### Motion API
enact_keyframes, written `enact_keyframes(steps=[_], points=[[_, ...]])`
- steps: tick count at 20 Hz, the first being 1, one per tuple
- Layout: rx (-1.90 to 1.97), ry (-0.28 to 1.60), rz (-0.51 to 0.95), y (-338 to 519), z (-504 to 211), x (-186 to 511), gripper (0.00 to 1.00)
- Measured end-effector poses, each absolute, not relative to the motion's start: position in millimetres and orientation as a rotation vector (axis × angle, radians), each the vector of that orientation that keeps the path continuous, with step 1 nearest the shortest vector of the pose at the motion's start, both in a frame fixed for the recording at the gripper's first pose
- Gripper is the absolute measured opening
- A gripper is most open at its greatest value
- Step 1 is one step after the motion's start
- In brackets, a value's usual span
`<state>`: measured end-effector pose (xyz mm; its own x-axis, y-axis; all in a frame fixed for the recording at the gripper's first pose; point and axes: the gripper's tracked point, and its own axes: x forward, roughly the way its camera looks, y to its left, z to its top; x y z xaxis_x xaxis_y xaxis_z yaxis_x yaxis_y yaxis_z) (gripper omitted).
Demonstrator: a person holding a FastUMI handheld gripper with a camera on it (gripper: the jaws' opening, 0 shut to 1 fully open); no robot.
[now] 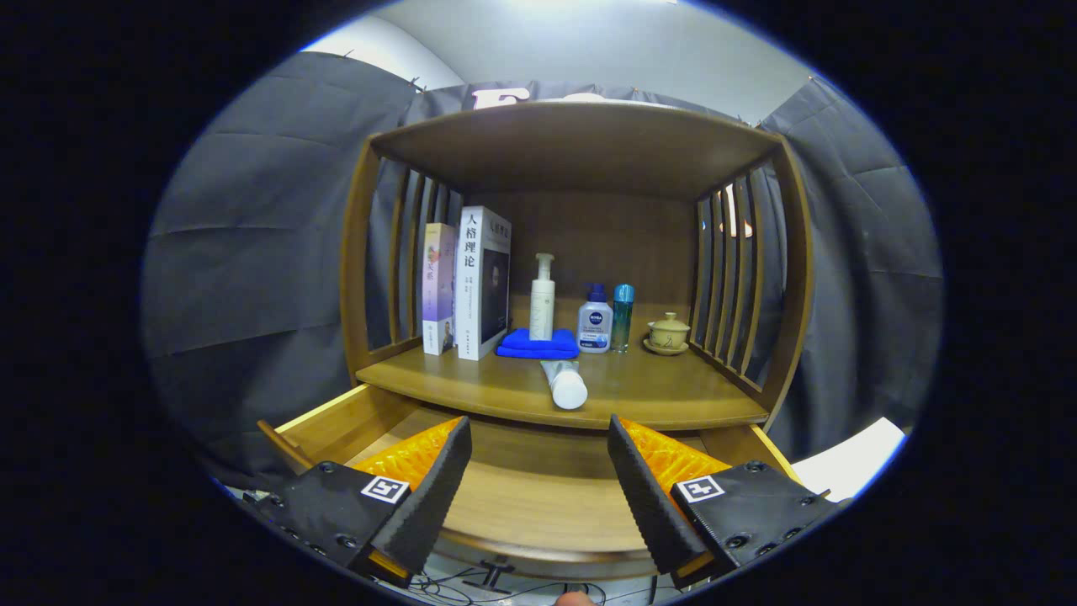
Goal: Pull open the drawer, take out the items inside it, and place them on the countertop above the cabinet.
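Drawer [538, 497] lies open beneath spread, empty claw [538, 471].

I am holding my gripper [538, 471] over the open drawer [538, 497], jaws spread wide and gripping nothing; a white tube [565, 384] is lying on the worktop [656, 396] at twelve o'clock.

A recording booth dressed as a home corner: dark cloth [252, 278] hangs around a wooden cabinet [580, 151]. On its countertop [673, 391] stand books [481, 282], toiletry bottles [595, 320] and a lidded teacup [668, 332]. Cables [471, 585] trail below.
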<state>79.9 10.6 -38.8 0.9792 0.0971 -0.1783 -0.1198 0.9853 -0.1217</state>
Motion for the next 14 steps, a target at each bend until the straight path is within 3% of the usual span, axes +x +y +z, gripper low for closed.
enact_keyframes(steps=[14], points=[[-0.108,0.166,0.079,27.1,-115.6,0.3,1.00]])
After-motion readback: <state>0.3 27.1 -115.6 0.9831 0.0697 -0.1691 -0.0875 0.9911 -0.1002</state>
